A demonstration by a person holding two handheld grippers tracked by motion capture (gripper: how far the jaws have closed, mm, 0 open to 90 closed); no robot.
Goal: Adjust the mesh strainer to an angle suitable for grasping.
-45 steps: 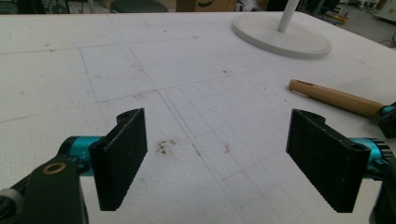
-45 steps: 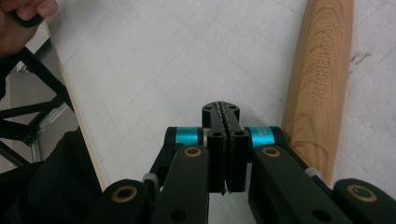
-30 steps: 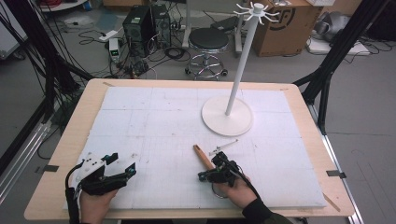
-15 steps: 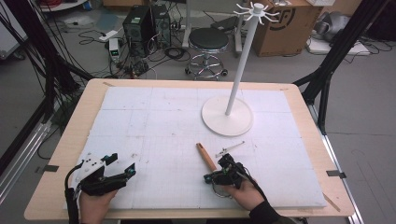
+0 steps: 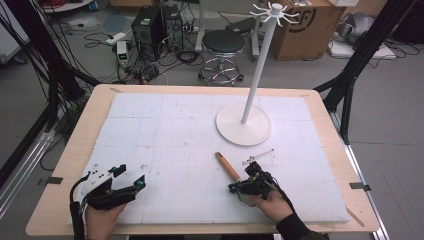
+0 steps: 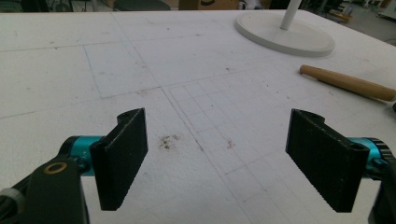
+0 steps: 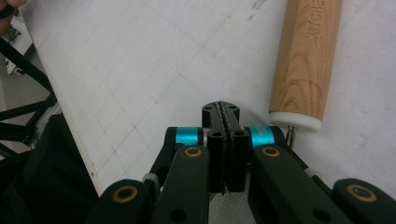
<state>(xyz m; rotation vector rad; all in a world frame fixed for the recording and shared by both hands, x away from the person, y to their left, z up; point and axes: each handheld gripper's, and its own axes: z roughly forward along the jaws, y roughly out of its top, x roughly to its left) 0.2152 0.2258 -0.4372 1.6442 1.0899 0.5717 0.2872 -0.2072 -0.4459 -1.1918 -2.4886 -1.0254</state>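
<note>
so the round light-wood tool handle with white collar (image 7: 303,56) looks light, stiff, smooth; it may roll, so grab mid-shaft. right gripper (image 7: 226,109) closed, empty, beside it; left gripper (image 6: 224,158) wide open.

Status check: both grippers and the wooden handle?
Left gripper open, idle. Right gripper shut, empty, beside wooden handle. Handle flat on mat, stand behind it. Nothing blocking.

A wooden handle (image 5: 227,166) lies flat on the white foam board (image 5: 165,130), toward its near edge and right of the middle. It is light brown and rounded, with lettering stamped along it and a white collar capping one end.
</note>
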